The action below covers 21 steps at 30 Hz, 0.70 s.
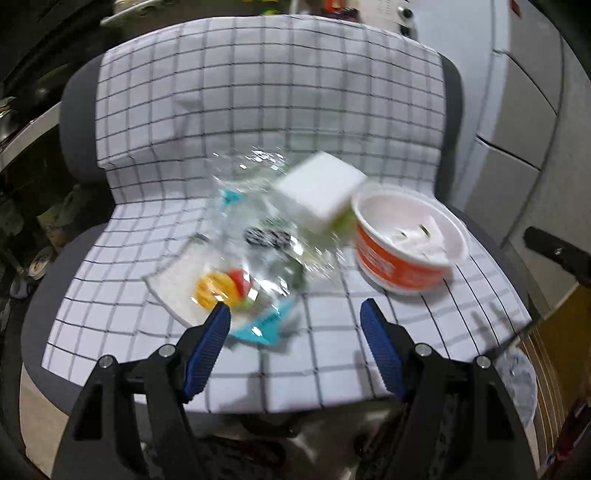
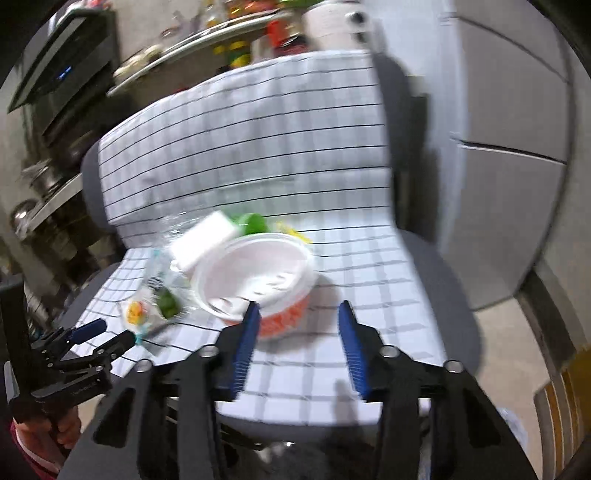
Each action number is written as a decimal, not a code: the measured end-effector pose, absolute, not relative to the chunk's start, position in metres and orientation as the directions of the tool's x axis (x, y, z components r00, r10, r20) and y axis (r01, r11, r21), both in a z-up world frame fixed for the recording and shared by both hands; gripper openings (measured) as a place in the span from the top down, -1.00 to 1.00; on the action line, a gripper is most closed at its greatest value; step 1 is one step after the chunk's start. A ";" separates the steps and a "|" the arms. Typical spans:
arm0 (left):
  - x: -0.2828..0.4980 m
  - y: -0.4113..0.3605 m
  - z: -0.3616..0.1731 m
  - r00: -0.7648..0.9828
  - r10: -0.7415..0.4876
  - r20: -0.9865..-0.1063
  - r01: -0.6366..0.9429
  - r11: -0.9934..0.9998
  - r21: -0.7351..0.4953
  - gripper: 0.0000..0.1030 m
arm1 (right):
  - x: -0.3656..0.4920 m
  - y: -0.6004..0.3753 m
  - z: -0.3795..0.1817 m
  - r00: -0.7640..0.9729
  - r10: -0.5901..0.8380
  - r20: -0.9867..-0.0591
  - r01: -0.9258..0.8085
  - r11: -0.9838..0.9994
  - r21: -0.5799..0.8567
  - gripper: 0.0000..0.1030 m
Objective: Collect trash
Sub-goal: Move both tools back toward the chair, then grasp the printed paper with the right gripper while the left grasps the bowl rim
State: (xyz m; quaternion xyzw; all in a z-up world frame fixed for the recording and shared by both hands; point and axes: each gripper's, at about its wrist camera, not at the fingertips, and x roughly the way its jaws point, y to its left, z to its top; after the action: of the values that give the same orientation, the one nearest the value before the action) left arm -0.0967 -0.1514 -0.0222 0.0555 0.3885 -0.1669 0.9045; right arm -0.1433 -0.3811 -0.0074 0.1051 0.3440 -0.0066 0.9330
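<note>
Trash lies on a chair seat covered by a white checked cloth (image 1: 258, 110). A crumpled clear plastic wrapper (image 1: 258, 236) with yellow, red and teal print lies mid-seat. A white foam block (image 1: 319, 192) rests on it. An orange and white instant noodle bowl (image 1: 406, 240) stands to the right. My left gripper (image 1: 295, 317) is open, just in front of the wrapper. My right gripper (image 2: 297, 317) is open, its left finger at the near rim of the bowl (image 2: 255, 273). The left gripper (image 2: 103, 334) also shows in the right wrist view, near the wrapper (image 2: 147, 306).
A green item (image 2: 253, 223) and a yellow scrap (image 2: 295, 232) lie behind the bowl. A grey cabinet (image 2: 509, 110) stands right of the chair. Shelves with clutter (image 2: 221, 33) are behind. A cardboard box edge (image 1: 554, 350) sits at the lower right.
</note>
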 end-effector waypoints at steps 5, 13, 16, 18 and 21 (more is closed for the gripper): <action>-0.078 -0.149 -0.019 0.656 -0.254 -0.711 0.323 0.946 -0.040 -0.37 | -0.092 -0.359 -0.022 0.707 0.088 -0.702 0.061 0.981 0.185 0.29; -0.078 -0.154 -0.035 0.625 -0.282 -0.728 0.357 0.933 -0.055 -0.38 | -0.091 -0.358 -0.059 0.601 0.026 -0.799 0.131 0.983 0.131 0.12; -0.082 -0.157 -0.038 0.613 -0.294 -0.734 0.367 0.928 -0.065 -0.38 | -0.095 -0.364 -0.067 0.592 0.033 -0.805 0.157 0.975 0.155 0.02; -0.086 -0.160 -0.037 0.610 -0.301 -0.733 0.377 0.924 -0.066 -0.38 | -0.095 -0.368 -0.073 0.592 0.043 -0.805 0.171 0.969 0.178 0.02; -0.094 -0.163 -0.034 0.612 -0.306 -0.729 0.387 0.920 -0.061 -0.38 | -0.091 -0.372 -0.083 0.601 0.081 -0.795 0.168 0.960 0.224 0.13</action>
State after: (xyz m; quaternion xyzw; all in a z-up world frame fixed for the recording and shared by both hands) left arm -0.0936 -0.1626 -0.0337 0.0512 0.3959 -0.1933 0.8962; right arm -0.0909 -0.3717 -0.0833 0.1392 0.4462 -0.0247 0.8837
